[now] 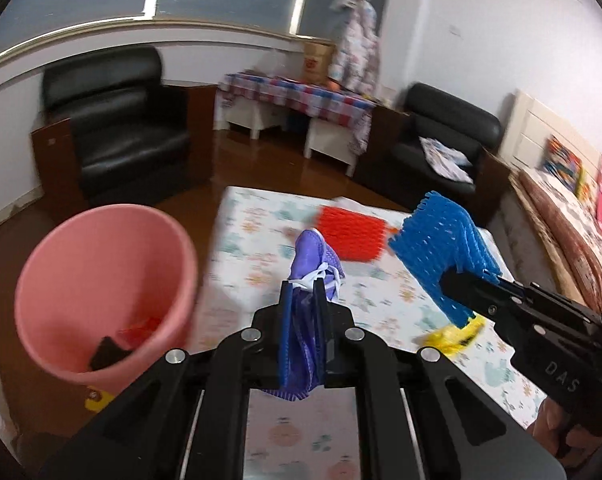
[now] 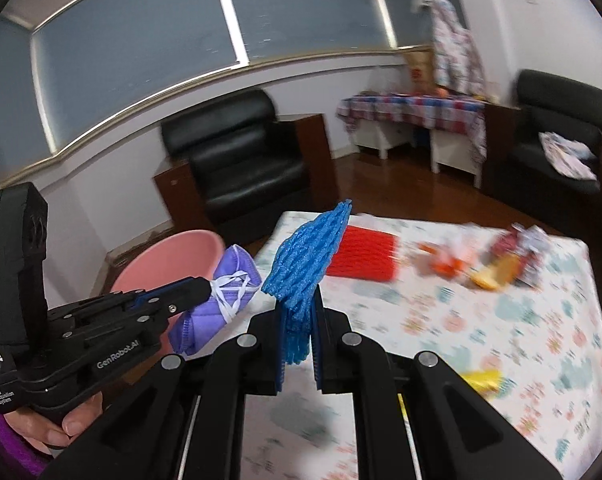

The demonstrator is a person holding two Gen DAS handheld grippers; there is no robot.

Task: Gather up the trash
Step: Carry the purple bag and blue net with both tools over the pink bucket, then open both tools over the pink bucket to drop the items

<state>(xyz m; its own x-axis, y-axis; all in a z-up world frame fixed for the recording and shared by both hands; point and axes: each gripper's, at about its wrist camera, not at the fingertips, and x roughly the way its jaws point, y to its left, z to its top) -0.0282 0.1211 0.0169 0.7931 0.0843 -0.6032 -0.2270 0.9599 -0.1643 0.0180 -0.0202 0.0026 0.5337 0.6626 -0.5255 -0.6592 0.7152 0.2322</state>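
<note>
Holding red and black scraps, pink bucket (image 1: pixel 101 292) stands beside table (image 1: pixel 261 248).

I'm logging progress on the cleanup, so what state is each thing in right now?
Left gripper: shut on the purple mask, held off the table.
Right gripper: shut on the blue foam net, lifted off the table.
Pink bin: upright, open, with some red and black trash at the bottom.
Red foam net: lying flat on the table, not collected.
Yellow wrapper: on the table, not collected.
</note>
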